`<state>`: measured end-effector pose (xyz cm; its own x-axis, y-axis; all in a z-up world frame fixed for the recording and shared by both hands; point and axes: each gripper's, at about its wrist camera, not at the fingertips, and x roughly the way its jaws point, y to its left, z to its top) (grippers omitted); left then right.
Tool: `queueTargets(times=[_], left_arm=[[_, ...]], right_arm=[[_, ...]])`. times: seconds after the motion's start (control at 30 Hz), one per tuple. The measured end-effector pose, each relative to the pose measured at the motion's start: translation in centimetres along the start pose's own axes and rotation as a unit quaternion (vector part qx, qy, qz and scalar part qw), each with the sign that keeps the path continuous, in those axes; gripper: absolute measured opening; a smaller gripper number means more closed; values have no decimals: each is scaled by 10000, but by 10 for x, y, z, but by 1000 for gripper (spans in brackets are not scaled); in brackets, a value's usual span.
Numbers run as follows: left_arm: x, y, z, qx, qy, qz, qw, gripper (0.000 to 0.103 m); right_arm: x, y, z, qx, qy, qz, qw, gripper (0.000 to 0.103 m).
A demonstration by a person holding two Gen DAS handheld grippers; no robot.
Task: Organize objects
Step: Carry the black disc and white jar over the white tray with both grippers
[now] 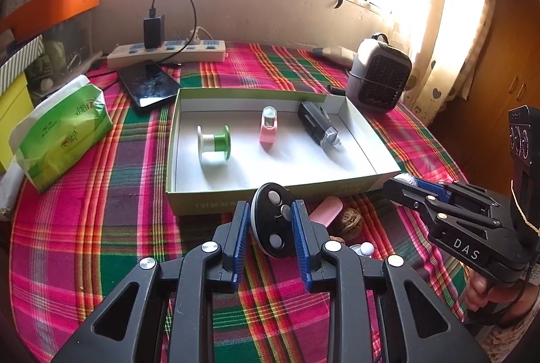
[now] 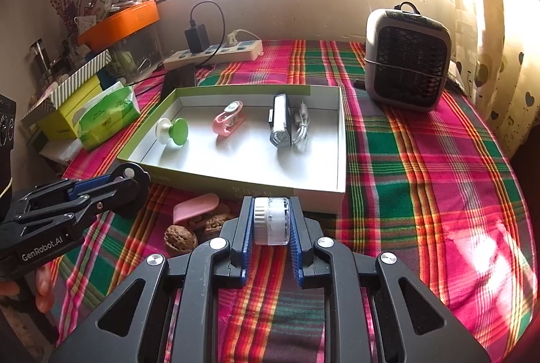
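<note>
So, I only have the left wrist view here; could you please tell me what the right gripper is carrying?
Observer: The right gripper is shut on a small white and clear cylinder.
Operator: Thank you. Is anything hidden behind the black device?
Observer: Yes, a coiled white cable lies in the box right beside it, on the side facing away from your camera.
Operator: And how many walnuts do you see?
Observer: At least two: one walnut nearer the camera, another walnut by the pink piece.
</note>
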<state>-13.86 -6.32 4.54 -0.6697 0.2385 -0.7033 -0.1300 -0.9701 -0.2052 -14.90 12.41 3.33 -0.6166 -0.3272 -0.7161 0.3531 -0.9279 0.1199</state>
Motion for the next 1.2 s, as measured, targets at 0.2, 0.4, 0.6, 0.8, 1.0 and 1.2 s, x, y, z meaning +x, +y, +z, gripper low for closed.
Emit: queueTargets(times=[0.2,0.4,0.6,0.8,1.0,1.2], left_arm=[[3,6,13,-7,-65,22,10000,24],[7,12,26,-13,-101,30,9999,24],[14,20,40,-53,-120,51,9999,24],[21,27,56,-69,-156,98,9998,24],[31,34,69,-60,-159,165,9997,24],[43,41,80,-45,-103,233,9997,24]], right_arm=[[7,5,11,-80,13,94,9999,20],[14,9,22,-152,25,149,9998,20],[25,13,33,-197,96,223,9995,20],[37,17,45,-214,181,303,9991,20],[51,20,54,-238,283,292,9989,20],[67,22,58,-354,451,265,9980,20]])
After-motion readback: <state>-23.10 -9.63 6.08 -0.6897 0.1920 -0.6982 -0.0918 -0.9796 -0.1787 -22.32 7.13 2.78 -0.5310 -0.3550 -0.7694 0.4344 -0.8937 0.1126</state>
